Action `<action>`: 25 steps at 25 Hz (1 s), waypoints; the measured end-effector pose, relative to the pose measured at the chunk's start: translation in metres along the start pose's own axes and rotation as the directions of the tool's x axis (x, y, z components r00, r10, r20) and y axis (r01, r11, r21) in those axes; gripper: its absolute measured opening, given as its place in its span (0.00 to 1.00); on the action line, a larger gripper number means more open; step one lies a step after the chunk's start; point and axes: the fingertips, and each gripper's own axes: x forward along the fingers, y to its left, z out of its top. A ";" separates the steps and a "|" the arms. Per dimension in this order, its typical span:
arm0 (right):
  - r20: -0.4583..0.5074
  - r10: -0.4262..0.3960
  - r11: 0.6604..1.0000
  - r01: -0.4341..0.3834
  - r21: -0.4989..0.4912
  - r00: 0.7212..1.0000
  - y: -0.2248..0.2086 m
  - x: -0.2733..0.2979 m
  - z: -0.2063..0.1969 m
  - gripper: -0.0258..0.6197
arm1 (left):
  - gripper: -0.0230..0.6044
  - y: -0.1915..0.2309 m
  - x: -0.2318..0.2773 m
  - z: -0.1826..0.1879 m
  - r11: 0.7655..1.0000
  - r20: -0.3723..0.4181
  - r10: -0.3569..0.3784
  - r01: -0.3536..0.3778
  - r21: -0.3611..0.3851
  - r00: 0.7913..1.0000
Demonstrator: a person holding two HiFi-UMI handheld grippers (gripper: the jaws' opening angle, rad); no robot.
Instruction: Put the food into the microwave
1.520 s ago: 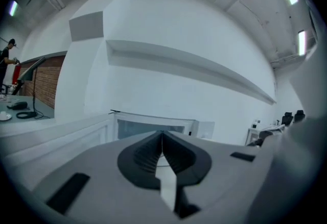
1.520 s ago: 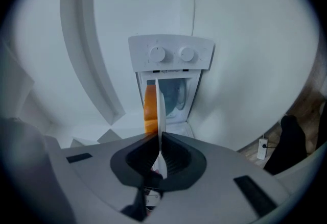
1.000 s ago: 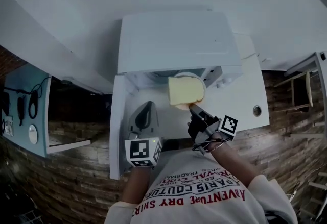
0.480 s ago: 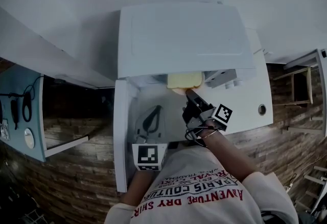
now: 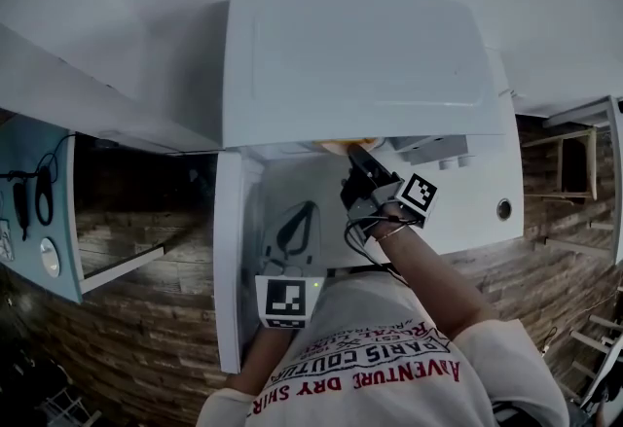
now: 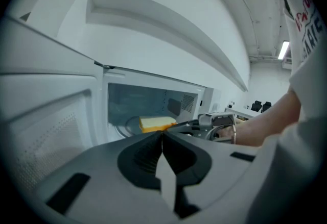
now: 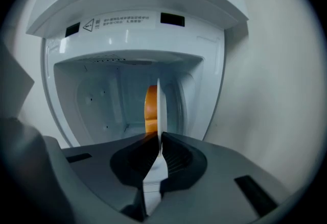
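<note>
The white microwave (image 5: 350,65) stands with its door (image 5: 232,250) swung open to the left. My right gripper (image 5: 355,155) reaches into the opening, shut on the rim of a white plate (image 7: 160,110) carrying a yellow slice of toast (image 7: 151,108). From the head view only a sliver of the toast (image 5: 346,145) shows under the microwave's top. In the left gripper view the toast (image 6: 156,124) lies flat inside the cavity with the right gripper (image 6: 179,126) behind it. My left gripper (image 5: 297,216) hangs in front of the open door, shut and empty.
The microwave sits on a white counter (image 5: 477,201) with a round hole (image 5: 503,209) at the right. A blue panel with cables (image 5: 39,221) stands at the far left. A white shelf (image 6: 168,29) overhangs the microwave. The open door (image 6: 46,131) bounds the left side.
My right gripper has pushed the plate and toast forward into the cavity, so the toast is now almost hidden from above. My left gripper has sunk a little.
</note>
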 end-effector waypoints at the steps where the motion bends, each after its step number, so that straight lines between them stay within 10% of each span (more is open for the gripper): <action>1: -0.003 -0.005 1.000 0.005 -0.003 1.000 -0.001 0.004 0.000 0.08 | 0.05 -0.001 0.000 -0.001 1.000 -0.003 -0.001 0.001 -0.001 1.000; 13: -0.018 -0.081 0.981 0.077 -0.176 0.997 0.004 0.028 0.001 0.08 | 0.05 -0.006 0.002 -0.003 1.000 -0.012 -0.019 0.019 -0.009 1.000; 25: -0.250 -0.272 0.776 0.058 -0.628 0.929 0.018 0.033 -0.025 0.41 | 0.05 0.003 -0.002 0.008 1.000 0.015 0.014 -0.015 0.016 1.000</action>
